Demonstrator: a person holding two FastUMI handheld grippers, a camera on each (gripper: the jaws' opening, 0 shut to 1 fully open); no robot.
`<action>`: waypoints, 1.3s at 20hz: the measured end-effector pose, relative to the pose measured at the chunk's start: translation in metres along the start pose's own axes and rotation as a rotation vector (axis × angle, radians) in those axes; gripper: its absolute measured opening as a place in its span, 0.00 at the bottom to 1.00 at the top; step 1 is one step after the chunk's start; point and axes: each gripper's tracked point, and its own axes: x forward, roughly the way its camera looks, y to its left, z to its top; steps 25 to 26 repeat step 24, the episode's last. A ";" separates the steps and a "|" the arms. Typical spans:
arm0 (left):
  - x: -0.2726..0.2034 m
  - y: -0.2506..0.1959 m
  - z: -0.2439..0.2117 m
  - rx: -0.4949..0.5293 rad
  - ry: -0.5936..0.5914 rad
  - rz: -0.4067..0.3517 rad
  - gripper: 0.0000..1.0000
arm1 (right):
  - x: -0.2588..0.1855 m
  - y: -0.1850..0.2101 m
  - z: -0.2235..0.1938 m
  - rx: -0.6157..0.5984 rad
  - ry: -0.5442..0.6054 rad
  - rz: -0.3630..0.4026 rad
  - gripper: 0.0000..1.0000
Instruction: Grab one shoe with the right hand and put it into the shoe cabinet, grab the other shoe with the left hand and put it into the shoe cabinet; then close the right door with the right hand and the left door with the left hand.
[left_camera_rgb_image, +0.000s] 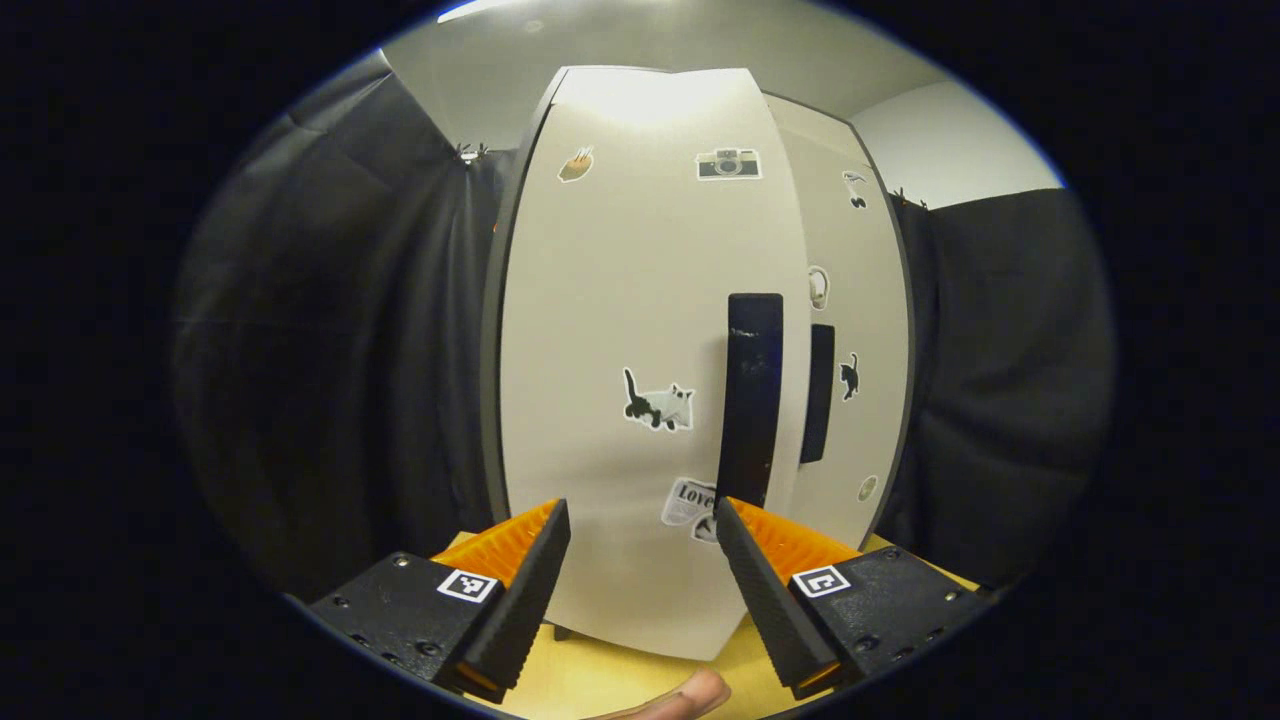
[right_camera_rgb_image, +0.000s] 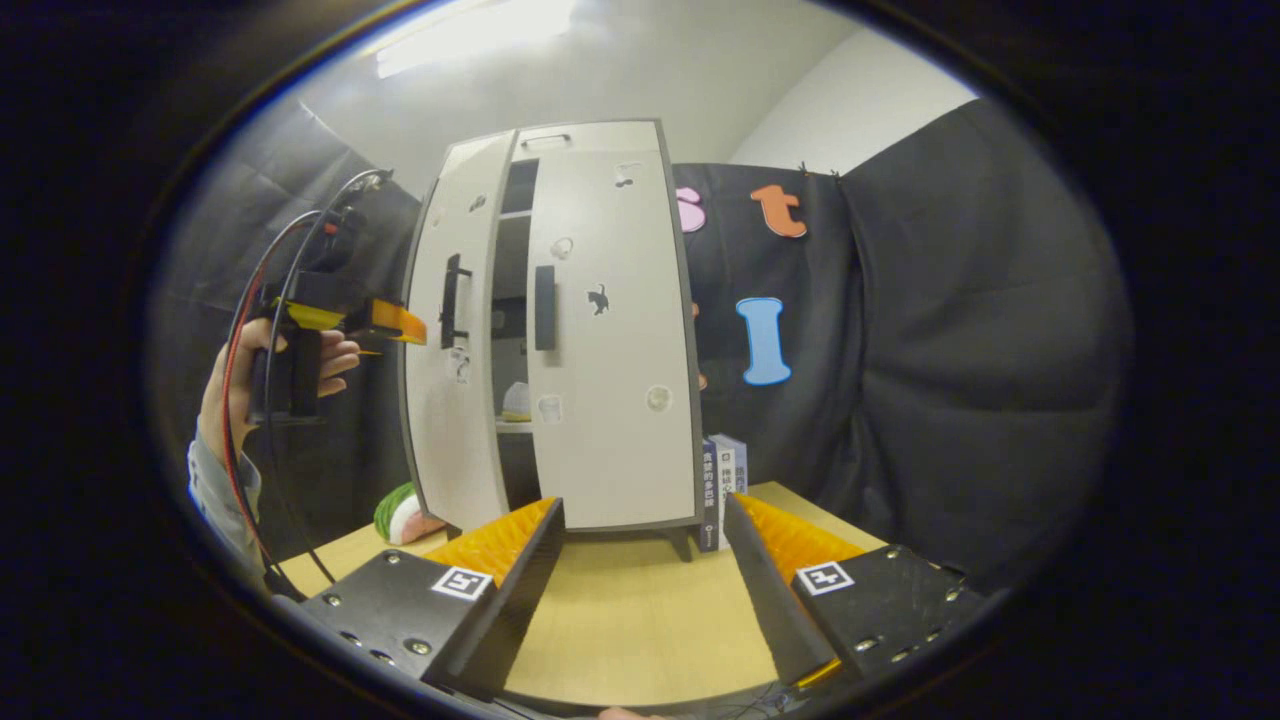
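The left gripper (left_camera_rgb_image: 640, 540), jaws apart and empty, faces the left door (left_camera_rgb_image: 620, 330) to push it shut. A shoe (right_camera_rgb_image: 516, 402) sits inside the shoe cabinet (right_camera_rgb_image: 610, 330). The right gripper (right_camera_rgb_image: 640, 560) waits with jaws apart.

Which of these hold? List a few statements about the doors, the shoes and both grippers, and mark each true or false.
1. The left door stands ajar, with a gap between it and the right door. True.
2. The right gripper holds a shoe. False: its jaws are open and empty, over the table.
3. A light shoe shows through the gap, on a shelf inside. True.
4. The left gripper is shut on the left door's handle. False: its jaws are open, close to the door's face.
5. In the right gripper view, books stand left of the cabinet. False: they stand at its right side.
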 end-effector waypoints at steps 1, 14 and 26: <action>-0.003 -0.002 -0.007 0.001 0.008 -0.001 0.92 | 0.001 0.002 0.000 -0.002 0.003 0.001 0.95; -0.081 0.015 -0.072 -0.011 0.003 0.043 0.97 | 0.011 0.019 0.023 0.075 -0.030 -0.011 0.98; -0.140 -0.002 -0.101 0.035 -0.042 0.040 0.96 | 0.006 0.020 0.039 0.055 -0.052 -0.039 0.98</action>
